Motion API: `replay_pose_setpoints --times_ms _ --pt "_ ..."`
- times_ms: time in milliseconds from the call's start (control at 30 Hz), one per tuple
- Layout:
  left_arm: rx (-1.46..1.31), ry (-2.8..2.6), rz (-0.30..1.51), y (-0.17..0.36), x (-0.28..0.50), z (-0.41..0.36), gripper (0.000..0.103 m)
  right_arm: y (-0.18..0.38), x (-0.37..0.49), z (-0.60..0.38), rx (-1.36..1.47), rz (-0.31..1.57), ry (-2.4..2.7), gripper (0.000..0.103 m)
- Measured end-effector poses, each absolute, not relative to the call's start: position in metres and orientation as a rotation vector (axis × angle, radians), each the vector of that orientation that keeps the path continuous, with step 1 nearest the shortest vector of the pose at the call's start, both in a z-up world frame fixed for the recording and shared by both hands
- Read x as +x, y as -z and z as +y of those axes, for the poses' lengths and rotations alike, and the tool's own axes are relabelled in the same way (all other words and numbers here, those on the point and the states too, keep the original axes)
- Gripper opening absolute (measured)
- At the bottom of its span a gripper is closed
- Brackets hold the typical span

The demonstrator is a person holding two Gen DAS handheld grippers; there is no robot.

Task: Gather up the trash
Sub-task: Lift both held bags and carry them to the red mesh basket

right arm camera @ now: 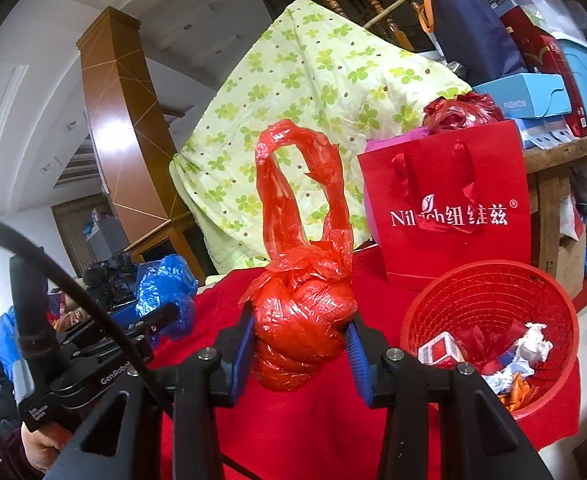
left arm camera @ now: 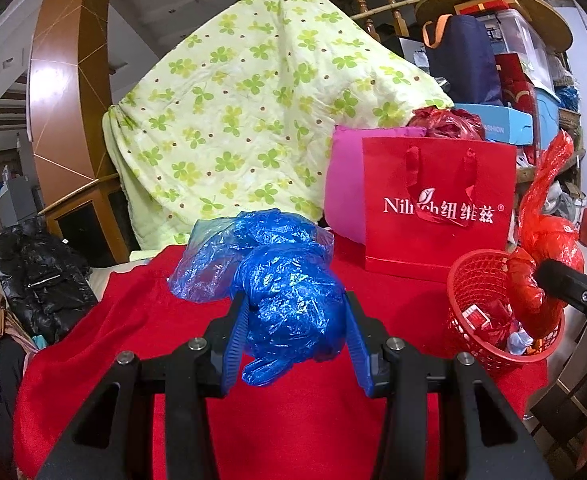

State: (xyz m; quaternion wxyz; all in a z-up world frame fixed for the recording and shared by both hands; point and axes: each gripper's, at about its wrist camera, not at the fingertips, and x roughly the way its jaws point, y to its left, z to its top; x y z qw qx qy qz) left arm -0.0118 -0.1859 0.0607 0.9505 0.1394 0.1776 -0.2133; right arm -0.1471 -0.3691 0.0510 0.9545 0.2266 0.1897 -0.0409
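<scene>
With each gripper's fingers clamped on a crumpled bag, blue bag (left arm camera: 293, 312) left and red bag (right arm camera: 301, 320) right, I'd release only once directly above the red basket (right arm camera: 565, 344).

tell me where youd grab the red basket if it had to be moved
Take the red basket by its near rim, coming from above, one finger inside and one outside. The mesh wall flares wide and it stands upright with its mouth open; too broad to span, and the trash lies low inside.
</scene>
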Motion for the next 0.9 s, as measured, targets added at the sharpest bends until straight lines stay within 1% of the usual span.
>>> replay_pose_setpoints --times_ms 467,900 --pt "0.34 0.485 0.397 -0.048 -0.018 -0.218 0.048 -0.039 -0.16 -0.401 0.512 0.382 0.147 0.045" --pt "0.411 0.553 0.433 -0.036 -0.027 -0.265 0.048 -0.03 -0.184 -0.441 0.557 0.357 0.226 0.045"
